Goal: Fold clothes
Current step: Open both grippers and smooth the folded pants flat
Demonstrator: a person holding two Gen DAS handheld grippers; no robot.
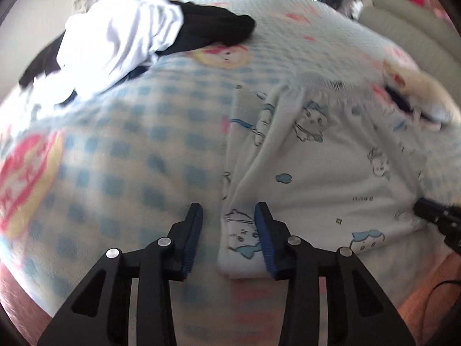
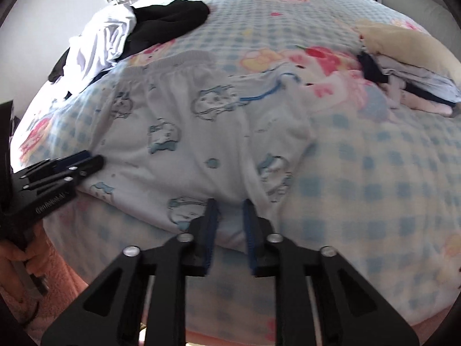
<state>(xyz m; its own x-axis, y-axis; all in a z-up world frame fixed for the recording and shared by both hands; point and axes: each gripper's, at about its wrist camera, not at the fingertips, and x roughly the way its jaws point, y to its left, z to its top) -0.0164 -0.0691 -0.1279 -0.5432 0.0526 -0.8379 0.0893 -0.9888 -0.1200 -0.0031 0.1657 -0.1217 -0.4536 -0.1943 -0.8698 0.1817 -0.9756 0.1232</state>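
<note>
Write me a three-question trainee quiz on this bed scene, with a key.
1. True or false: the printed pants lie spread on a checked blanket.
2. The heap of clothes at the bed's far left is: A) white and black; B) red and green; C) yellow and brown.
3. Fill in: the pants' gathered ___ lies on the side away from the left gripper and the right gripper.

Key: 1 true; 2 A; 3 waistband.
</note>
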